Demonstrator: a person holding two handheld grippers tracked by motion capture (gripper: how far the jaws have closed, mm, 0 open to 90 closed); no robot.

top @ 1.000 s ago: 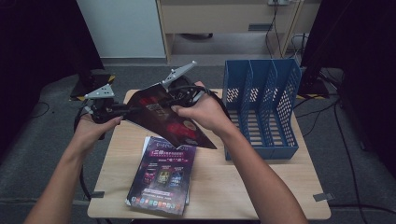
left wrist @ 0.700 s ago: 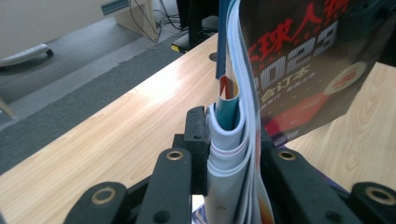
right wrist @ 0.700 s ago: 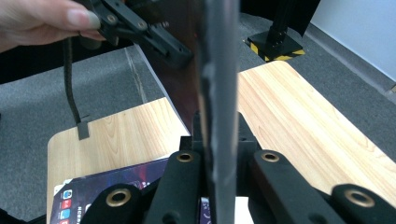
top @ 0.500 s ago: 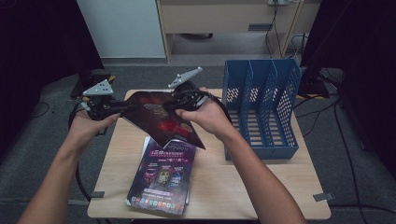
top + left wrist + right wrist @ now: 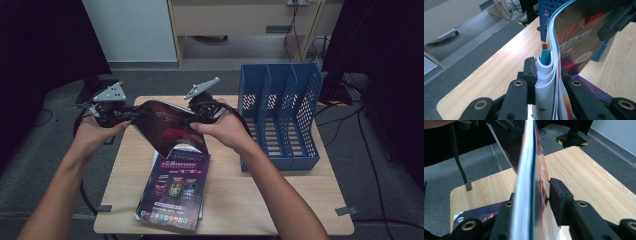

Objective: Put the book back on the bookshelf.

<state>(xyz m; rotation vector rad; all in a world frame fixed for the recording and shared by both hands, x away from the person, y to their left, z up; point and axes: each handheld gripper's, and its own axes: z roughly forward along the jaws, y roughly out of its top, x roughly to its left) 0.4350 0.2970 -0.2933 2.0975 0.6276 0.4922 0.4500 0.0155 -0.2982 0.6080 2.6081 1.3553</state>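
Above table (image 5: 300, 200), magazine (image 5: 167, 125) lengthwise left-right.

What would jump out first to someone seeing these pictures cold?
A dark magazine with red print held in the air above the wooden table, between the left gripper and the right gripper. The left one is clamped on its pages, while the right one's jaws have just been opening, a small gap showing beside the cover. Below lies a stack of purple magazines, and a blue file rack stands at the table's right.
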